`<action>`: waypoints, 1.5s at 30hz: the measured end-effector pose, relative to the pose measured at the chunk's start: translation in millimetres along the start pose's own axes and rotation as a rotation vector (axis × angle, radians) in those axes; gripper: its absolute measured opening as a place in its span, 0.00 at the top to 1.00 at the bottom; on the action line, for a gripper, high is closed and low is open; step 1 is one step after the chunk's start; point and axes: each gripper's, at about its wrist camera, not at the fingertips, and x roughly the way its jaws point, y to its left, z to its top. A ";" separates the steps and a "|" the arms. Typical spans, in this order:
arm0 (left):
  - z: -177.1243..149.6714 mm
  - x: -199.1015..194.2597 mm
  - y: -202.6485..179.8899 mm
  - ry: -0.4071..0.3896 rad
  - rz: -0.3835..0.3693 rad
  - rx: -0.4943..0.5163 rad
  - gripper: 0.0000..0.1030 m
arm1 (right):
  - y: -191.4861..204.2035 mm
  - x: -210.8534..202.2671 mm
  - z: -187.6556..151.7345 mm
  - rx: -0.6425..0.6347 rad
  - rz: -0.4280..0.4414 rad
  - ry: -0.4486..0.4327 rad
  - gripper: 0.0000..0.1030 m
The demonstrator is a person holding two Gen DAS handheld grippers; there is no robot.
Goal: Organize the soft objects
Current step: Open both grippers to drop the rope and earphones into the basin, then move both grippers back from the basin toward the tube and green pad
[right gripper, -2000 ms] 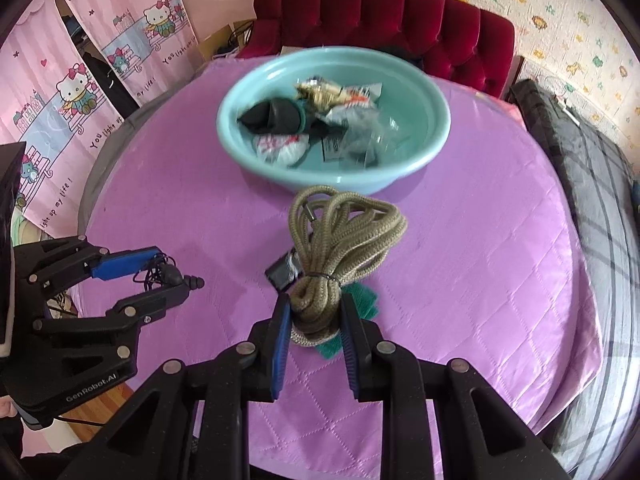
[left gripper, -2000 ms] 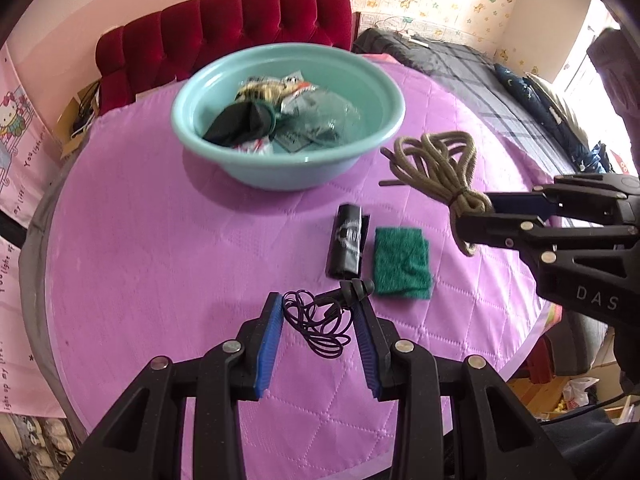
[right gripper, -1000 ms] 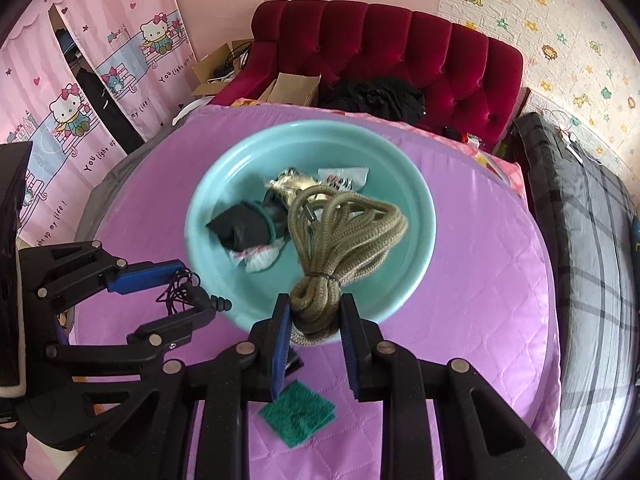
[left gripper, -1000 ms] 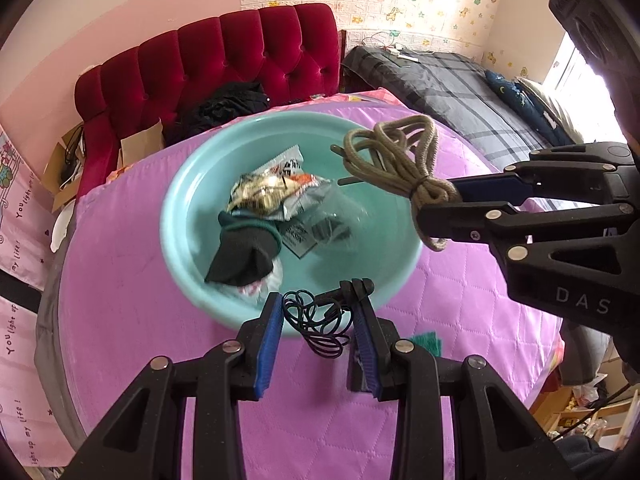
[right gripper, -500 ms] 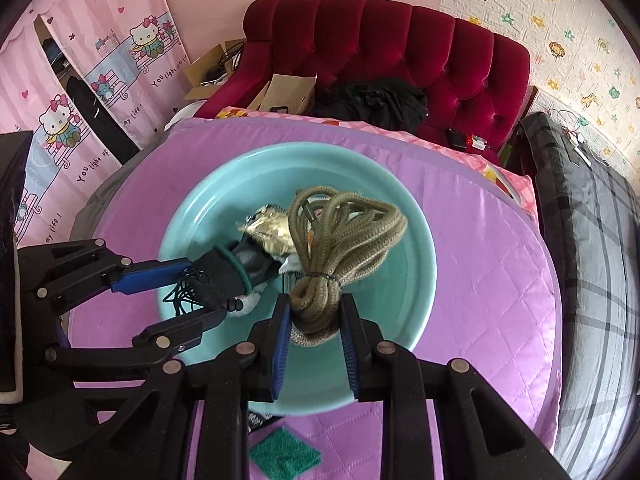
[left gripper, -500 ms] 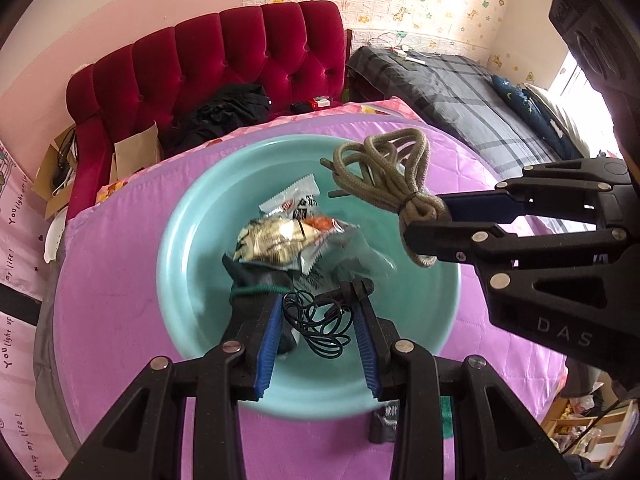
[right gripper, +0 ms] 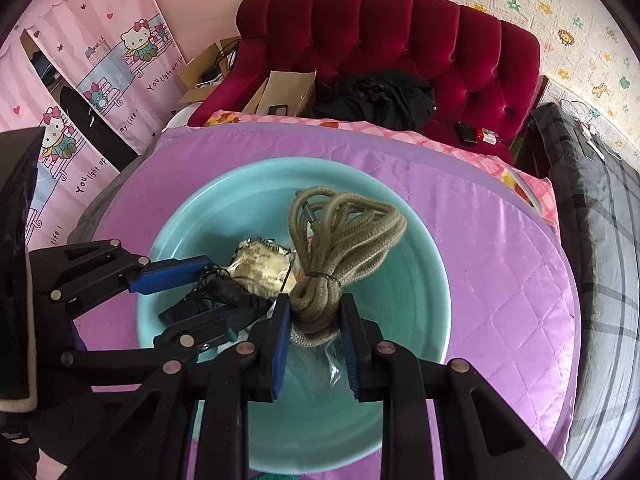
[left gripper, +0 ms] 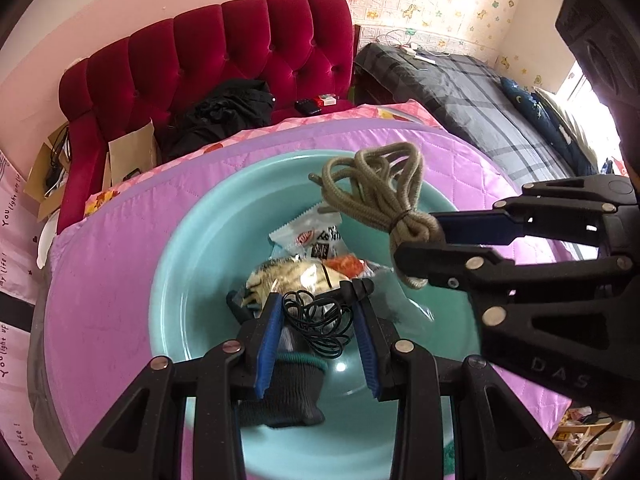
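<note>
Teal basin point(left gripper: 188, 264): near rim cut off by the lower frame edge in both wrist views. Dark knit sock point(left gripper: 288, 396) in basin partly hidden behind left gripper point(left gripper: 320, 320) fingers. Print on white snack packet point(left gripper: 316, 236) near basin centre too blurred to read. Clear plastic wrapper point(right gripper: 332, 364) largely hidden behind right gripper point(right gripper: 314, 320).

Basin point(left gripper: 192, 240) mid-frame on table point(left gripper: 100, 280)
Packets point(left gripper: 308, 256) and glove point(left gripper: 288, 392) inside; sofa point(left gripper: 224, 52) behind, bed point(left gripper: 472, 88) upper right.
</note>
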 end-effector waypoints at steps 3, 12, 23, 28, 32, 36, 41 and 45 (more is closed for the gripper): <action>4.6 5.7 2.9 0.005 0.006 -0.002 0.62 | -1.8 6.1 3.6 0.002 -0.001 0.008 0.75; 10.2 11.5 6.0 0.004 0.028 0.011 0.62 | -8.3 16.0 8.4 0.026 0.021 0.011 0.75; 7.5 10.3 7.0 -0.033 0.137 0.035 0.00 | -14.2 3.6 10.8 0.060 -0.030 -0.028 0.26; 2.9 4.0 11.0 -0.048 0.155 0.009 0.00 | -16.8 -2.8 6.0 0.073 -0.054 -0.048 0.00; -2.5 -2.8 10.2 -0.049 0.167 0.005 0.00 | -19.2 -8.7 0.4 0.097 -0.050 -0.052 0.00; -11.0 -10.8 7.2 -0.049 0.166 0.009 0.00 | -16.8 -17.4 -8.2 0.104 -0.057 -0.058 0.00; -22.2 -23.9 0.1 -0.059 0.164 0.017 0.00 | -12.1 -27.9 -21.7 0.113 -0.067 -0.061 0.00; -31.3 -34.6 -3.3 -0.070 0.179 0.013 0.00 | -7.9 -39.0 -32.1 0.115 -0.074 -0.071 0.00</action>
